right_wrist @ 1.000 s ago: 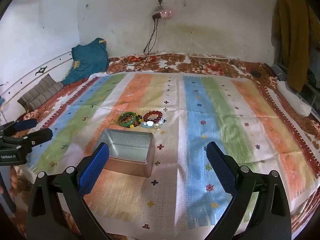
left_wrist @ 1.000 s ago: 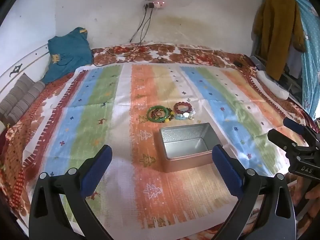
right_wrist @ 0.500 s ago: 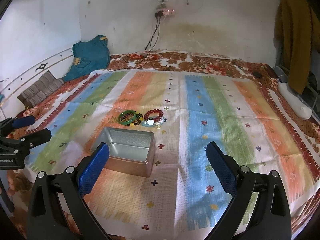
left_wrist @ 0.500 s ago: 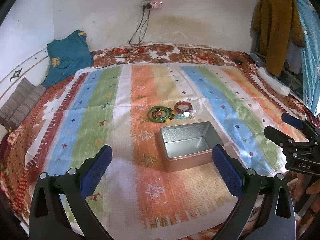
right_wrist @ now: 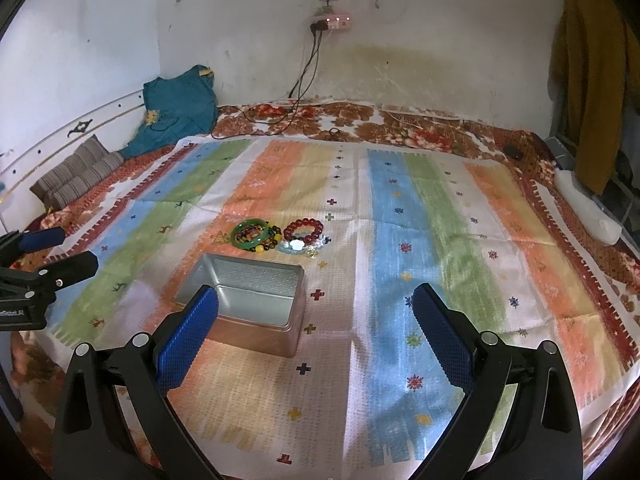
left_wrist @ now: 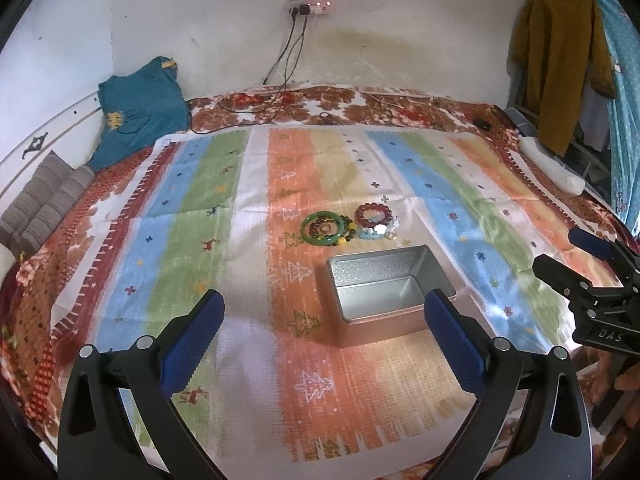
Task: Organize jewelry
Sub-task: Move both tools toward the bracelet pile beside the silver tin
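An open, empty metal tin [left_wrist: 390, 294] [right_wrist: 244, 304] stands on the striped cloth. Just behind it lies a cluster of jewelry: a green bangle [left_wrist: 325, 229] [right_wrist: 251, 233] around dark and yellow beads, a red bead bracelet [left_wrist: 374, 215] [right_wrist: 304, 230], and pale blue and white beads [left_wrist: 378, 233] [right_wrist: 298, 245]. My left gripper [left_wrist: 322, 340] is open and empty, held in front of the tin; it also shows in the right wrist view [right_wrist: 60, 254]. My right gripper [right_wrist: 316, 338] is open and empty, in front and to the right of the tin; it also shows in the left wrist view [left_wrist: 568, 256].
The striped cloth [left_wrist: 208, 184] covers a floral bedspread [left_wrist: 360, 108]. A teal garment [left_wrist: 136, 108] and striped cushions [left_wrist: 44, 200] lie at the back left. Cables [left_wrist: 280, 80] hang from a wall socket. Clothes [left_wrist: 560, 64] hang at the right, above a white object [left_wrist: 552, 164].
Both cameras have tilted slightly, so the bed sits a little lower in view. The tin and jewelry have not moved. Both grippers stay open.
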The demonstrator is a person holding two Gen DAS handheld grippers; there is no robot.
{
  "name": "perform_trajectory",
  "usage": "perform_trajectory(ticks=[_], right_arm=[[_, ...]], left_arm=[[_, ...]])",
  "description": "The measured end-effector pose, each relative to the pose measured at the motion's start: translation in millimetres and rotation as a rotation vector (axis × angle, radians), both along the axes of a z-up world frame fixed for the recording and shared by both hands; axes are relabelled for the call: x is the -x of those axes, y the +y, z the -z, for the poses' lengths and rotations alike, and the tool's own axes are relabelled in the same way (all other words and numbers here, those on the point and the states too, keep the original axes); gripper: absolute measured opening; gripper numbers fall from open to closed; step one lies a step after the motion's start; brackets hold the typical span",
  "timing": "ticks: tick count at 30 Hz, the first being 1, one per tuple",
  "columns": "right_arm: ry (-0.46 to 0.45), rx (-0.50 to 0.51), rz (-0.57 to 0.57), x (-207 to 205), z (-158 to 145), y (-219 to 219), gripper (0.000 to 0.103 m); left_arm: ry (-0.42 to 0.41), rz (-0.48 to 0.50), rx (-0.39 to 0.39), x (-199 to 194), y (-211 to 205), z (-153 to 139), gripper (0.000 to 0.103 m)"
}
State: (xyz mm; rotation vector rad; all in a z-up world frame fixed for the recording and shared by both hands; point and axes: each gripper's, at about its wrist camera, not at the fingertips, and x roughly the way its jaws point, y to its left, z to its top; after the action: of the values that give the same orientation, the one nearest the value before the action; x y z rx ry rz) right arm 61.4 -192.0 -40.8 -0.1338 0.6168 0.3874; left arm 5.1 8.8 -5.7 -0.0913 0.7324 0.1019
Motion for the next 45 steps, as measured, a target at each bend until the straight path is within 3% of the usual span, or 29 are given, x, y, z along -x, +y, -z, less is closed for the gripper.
perform_trajectory(ticks=[25,45], right_arm=[[0.052,0.024,0.012,-52,-1,17,0.099],[0.073,0.030,0.031,-93,1,33,0.099]], left_arm=[[0.084,-0.030,-0.066,-53,15,14,0.097],[0.148,-0.060,-0.038,-84,30,29,0.097]])
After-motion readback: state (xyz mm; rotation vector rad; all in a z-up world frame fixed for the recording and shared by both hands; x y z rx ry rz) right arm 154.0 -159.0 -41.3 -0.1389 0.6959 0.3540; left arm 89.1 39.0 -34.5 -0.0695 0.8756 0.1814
